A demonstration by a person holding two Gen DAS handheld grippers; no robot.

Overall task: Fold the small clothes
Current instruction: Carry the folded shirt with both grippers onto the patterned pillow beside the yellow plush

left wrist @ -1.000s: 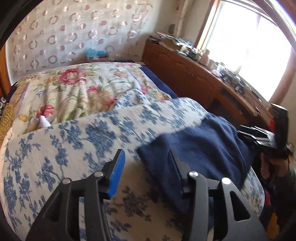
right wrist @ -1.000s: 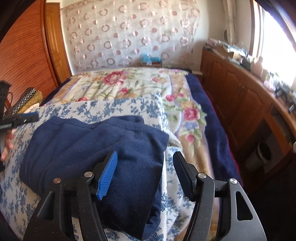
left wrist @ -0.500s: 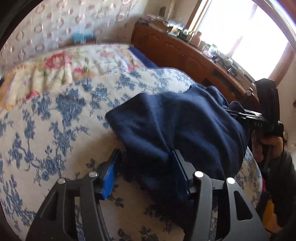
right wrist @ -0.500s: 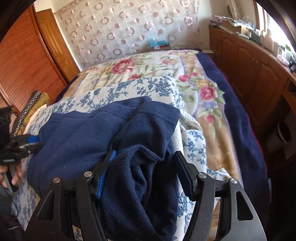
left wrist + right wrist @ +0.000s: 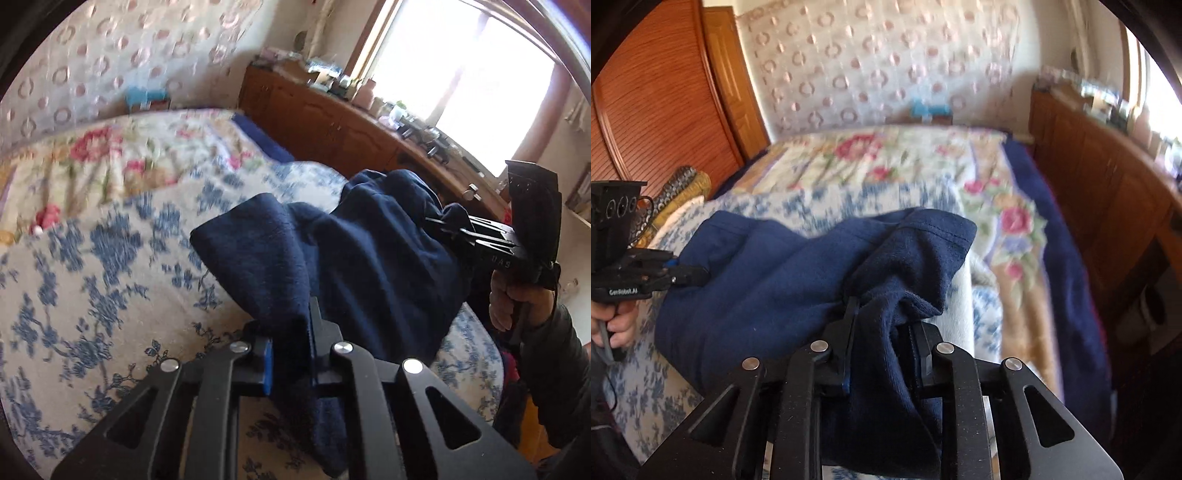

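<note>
Over the bed [image 5: 92,280] we see one dark blue cloth [image 5: 362,258], and our two grippers, left gripper [image 5: 291,354] and right gripper [image 5: 882,343], pinch it tight in their fingers.

My left gripper [image 5: 290,354], open beside the navy garment [image 5: 369,258] a second ago and straddling its edge half a second ago, now has its fingers pinched tight on a fold of the cloth. My right gripper [image 5: 882,347] follows the same course, from open over the flat garment [image 5: 768,280] to clamped on a bunched corner. The cloth, formerly lying flat on the blue-flowered bedspread [image 5: 92,277], now hangs lifted and slack between the two grips, and both views show motion blur.
</note>
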